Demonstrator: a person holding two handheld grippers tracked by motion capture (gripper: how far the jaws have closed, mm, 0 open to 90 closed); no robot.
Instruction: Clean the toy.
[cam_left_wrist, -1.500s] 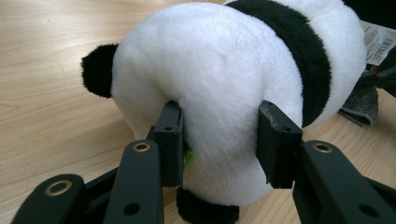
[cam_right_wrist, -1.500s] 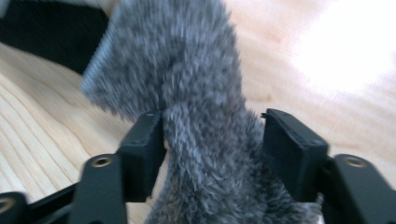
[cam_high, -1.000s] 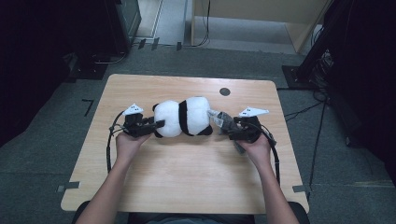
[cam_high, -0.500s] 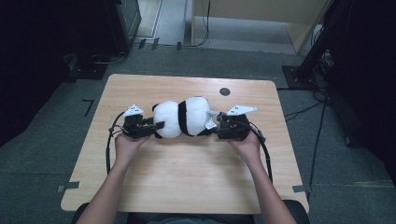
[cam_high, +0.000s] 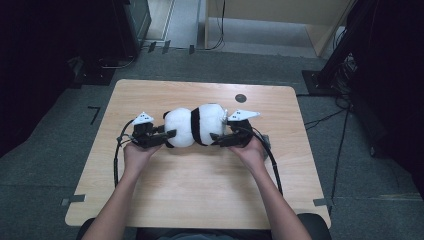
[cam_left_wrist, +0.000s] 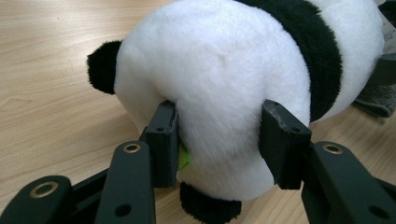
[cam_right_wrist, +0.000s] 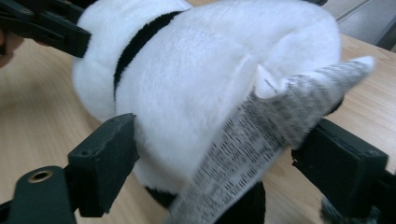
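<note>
A black-and-white panda plush (cam_high: 195, 126) lies across the middle of the wooden table (cam_high: 200, 200), between my two grippers. My left gripper (cam_high: 169, 136) is shut on its white head (cam_left_wrist: 224, 60). Its pads dent the fur on both sides, though the jaws have just been easing open a little. My right gripper (cam_high: 216, 137) is at the other end, and its jaws have just been opening. They stand wide around the plush's rear (cam_right_wrist: 187, 70). One pad (cam_right_wrist: 112, 154) touches the fur and the other stands clear of it. A printed label (cam_right_wrist: 261, 135) hangs across that gap.
A grey cloth (cam_left_wrist: 378, 98) lies on the table beside the plush's far end, by the right hand. A small dark round spot (cam_high: 241, 98) marks the tabletop behind the plush. Dark equipment and cables stand on the floor around the table.
The right hand and its gripper slid left toward the plush, and its jaws now sit around the plush's rear. The left hand kept still.
</note>
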